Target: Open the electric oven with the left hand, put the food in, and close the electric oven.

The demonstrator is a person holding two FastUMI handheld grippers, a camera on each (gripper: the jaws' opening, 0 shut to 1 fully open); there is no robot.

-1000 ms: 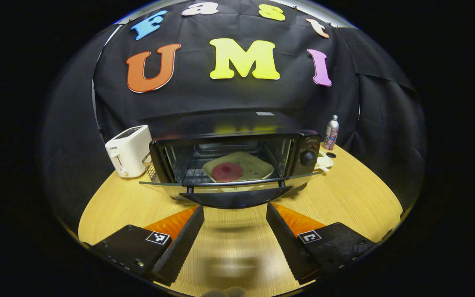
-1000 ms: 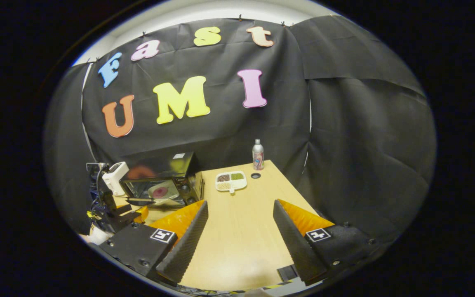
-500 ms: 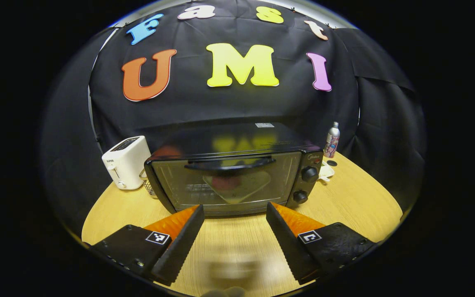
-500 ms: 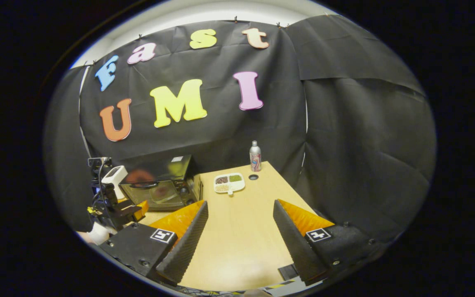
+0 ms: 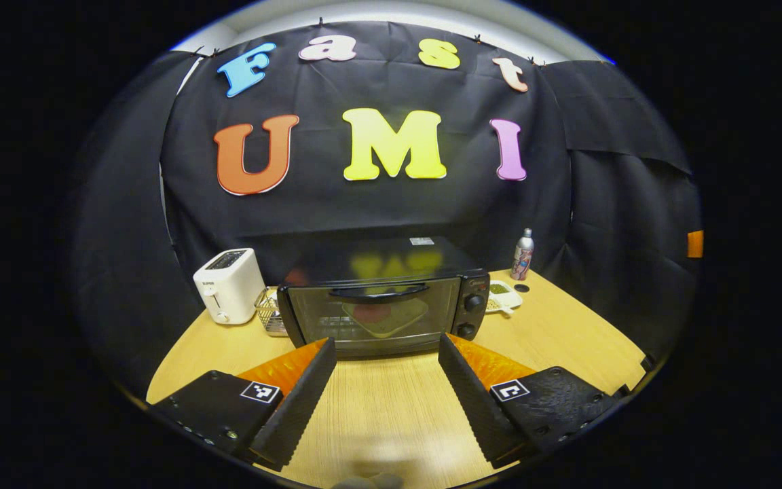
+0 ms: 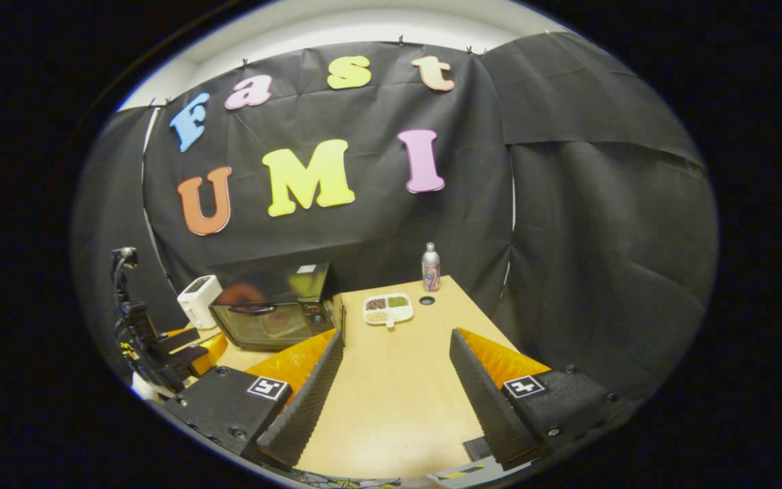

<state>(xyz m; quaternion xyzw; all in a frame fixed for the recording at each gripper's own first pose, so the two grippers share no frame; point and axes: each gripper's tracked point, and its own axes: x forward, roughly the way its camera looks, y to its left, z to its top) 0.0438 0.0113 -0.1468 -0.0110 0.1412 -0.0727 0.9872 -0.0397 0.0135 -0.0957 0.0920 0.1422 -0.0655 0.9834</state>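
**Facing a shut oven with the food inside**

Standing on the pale wooden table [image 5: 554, 326], the black electric oven with a glass door [image 5: 381, 305] has its door shut, and through the glass a pale square plate carrying a round red piece of food [image 5: 383, 314] sits on the rack. The left gripper [image 5: 385, 370] hangs in front of the oven, apart from it, its two fingers spread wide with nothing between them. The right gripper [image 6: 394, 370] points over bare tabletop off to the oven's right, jaws likewise spread and empty.

By my judgement the task looks finished, so the remaining risks are small. A door that has not fully latched could sag open; the glass gives no clear sign either way. A careless sweep of the left gripper could also catch the curved black door handle [image 5: 377, 293] and tug it loose.

Beside the oven stand a white toaster [image 5: 229, 285] and a small wire basket [image 5: 270, 314] on one side, and a white divided tray of grains [image 6: 388, 309] and a slim metal bottle [image 6: 430, 267] on the other. Black cloth walls close the booth around the table.
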